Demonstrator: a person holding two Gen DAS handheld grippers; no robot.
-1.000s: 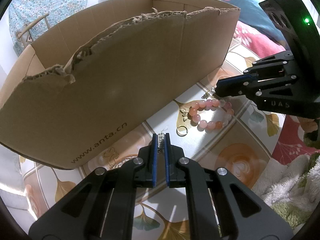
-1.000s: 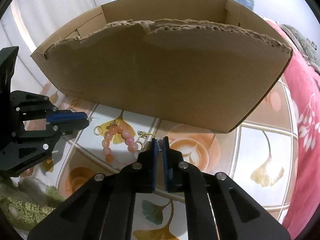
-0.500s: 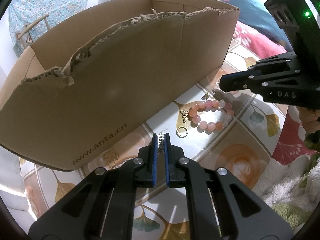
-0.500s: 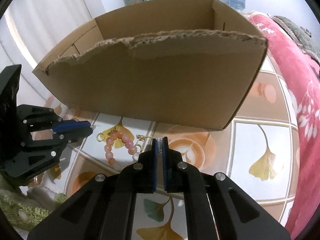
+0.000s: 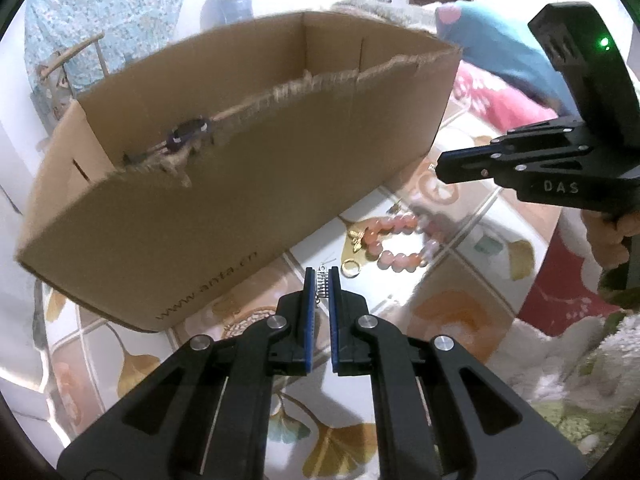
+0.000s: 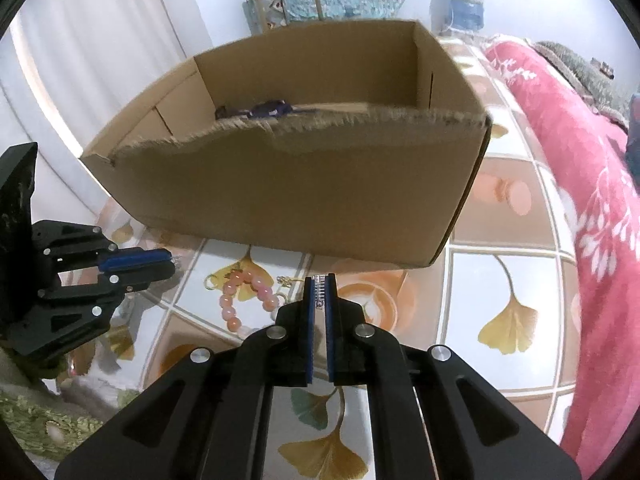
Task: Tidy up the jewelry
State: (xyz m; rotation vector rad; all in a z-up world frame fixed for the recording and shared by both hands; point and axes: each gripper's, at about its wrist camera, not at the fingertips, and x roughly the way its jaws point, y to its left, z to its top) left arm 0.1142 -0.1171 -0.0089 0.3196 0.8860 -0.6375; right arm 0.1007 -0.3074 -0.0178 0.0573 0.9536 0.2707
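A large open cardboard box [image 6: 288, 200] with a torn front edge stands on a desk [image 6: 512, 280] covered in a ginkgo-leaf pattern. Something dark purple [image 6: 268, 109] lies inside it, mostly hidden behind the ragged rim, so what it is cannot be told.

In front of the box lies a pink bead bracelet [image 5: 400, 240], beside a small gold ring [image 5: 351, 268] and a gold charm [image 5: 356, 236]. The bracelet is probably light and limp, its smooth round beads likely to roll or slip; pinching across the strand should serve best.

The left tool [image 5: 322, 280] is nearly closed on a tiny silvery ridged piece [image 5: 322, 282], perhaps an earring. The right tool [image 6: 319, 286] pinches a similar silvery piece [image 6: 319, 290] the same way. Both pieces look featherlight and easily dropped, gripped only at the very tips. Their lower parts are hidden between the blue pads, and the right tool's tip is blurred in the left camera.
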